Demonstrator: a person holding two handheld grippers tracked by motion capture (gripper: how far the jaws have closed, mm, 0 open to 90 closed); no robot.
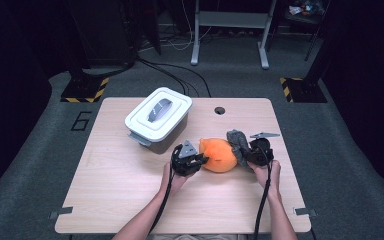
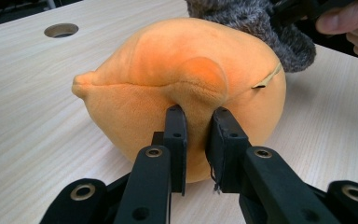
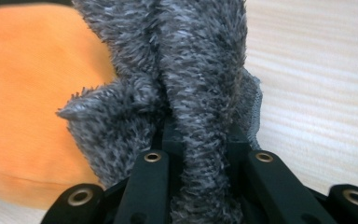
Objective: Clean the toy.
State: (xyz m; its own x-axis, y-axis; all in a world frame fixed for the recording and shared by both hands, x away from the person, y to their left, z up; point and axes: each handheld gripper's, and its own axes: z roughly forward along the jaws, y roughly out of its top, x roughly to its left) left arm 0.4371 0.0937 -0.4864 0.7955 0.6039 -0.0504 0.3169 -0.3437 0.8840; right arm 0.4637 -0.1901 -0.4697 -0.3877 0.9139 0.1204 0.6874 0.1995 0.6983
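Orange plush pinched in left claw

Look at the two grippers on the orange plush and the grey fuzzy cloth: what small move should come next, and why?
Probably draw the right gripper a little further over the orange plush. It is shut on the grey fuzzy cloth, which lies against one end of the plush, while the left gripper pinches a fold at the other end and steadies it on the table.

surface: wooden table | on it: lidded white box, orange plush
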